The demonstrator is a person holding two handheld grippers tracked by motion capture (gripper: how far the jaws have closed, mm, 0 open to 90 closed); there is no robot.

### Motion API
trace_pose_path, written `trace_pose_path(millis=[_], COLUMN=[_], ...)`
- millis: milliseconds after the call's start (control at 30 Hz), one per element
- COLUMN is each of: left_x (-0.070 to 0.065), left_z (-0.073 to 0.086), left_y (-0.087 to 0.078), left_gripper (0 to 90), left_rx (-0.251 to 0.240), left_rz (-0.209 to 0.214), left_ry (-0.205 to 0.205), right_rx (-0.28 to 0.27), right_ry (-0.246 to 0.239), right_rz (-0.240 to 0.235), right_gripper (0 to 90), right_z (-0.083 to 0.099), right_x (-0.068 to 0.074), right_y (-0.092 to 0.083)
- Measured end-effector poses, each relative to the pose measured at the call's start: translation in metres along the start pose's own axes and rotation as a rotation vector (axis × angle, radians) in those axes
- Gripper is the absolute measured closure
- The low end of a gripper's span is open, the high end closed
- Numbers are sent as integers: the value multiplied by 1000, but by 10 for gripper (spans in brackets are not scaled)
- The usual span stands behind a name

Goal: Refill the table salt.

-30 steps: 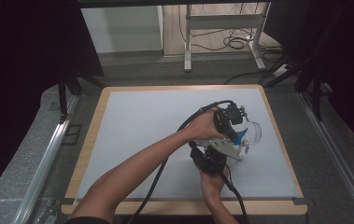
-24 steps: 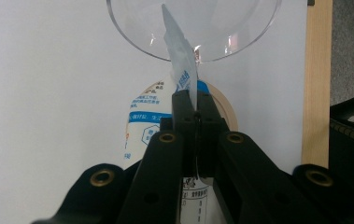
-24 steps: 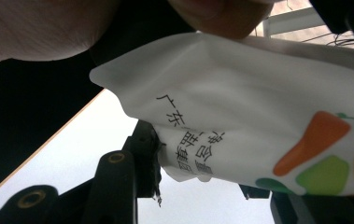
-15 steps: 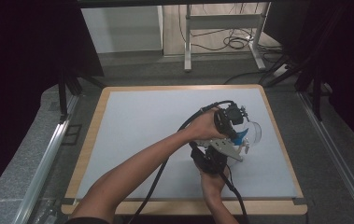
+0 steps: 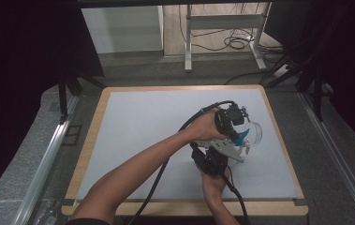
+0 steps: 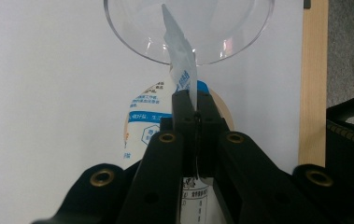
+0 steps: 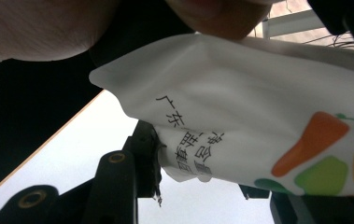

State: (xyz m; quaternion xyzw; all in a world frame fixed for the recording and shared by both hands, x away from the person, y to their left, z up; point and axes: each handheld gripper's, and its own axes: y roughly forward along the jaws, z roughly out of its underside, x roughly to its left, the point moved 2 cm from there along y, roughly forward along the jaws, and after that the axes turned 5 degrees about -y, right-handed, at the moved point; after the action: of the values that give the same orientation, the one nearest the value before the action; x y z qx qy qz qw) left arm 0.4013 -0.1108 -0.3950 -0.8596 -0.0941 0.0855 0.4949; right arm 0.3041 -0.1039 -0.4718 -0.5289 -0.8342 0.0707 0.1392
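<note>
My left tool (image 6: 196, 112) pinches the pouch's top edge (image 6: 179, 60) shut-tight while my right tool (image 7: 198, 186) grips the pouch (image 7: 258, 140) body, tipping it toward the clear bowl (image 6: 240, 37), I judge for pouring.

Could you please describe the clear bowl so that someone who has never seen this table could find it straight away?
Start at the pale table mat with its wooden border and go to its right half, where the two hands meet. Just beyond the left gripper, which pinches the edge of a printed white pouch, sits the clear bowl. It is the one see-through, round thing there, with the pouch's corner reaching over its rim.
</note>
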Motion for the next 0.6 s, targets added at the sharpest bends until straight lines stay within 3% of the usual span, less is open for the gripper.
trace_pose_path(millis=[333, 433, 600], left_x=[0, 0, 0], left_z=[-1, -2, -3], left_y=[0, -1, -2], left_gripper=[900, 900, 900], left_rx=[3, 6, 0], left_rz=[2, 4, 7], left_ry=[-2, 1, 0], right_rx=[-2, -2, -7], right_ry=[13, 43, 37], right_rz=[-2, -7, -4], right_gripper=[578, 582, 583], right_z=[-1, -3, -4], right_x=[0, 0, 0], right_y=[0, -1, -2])
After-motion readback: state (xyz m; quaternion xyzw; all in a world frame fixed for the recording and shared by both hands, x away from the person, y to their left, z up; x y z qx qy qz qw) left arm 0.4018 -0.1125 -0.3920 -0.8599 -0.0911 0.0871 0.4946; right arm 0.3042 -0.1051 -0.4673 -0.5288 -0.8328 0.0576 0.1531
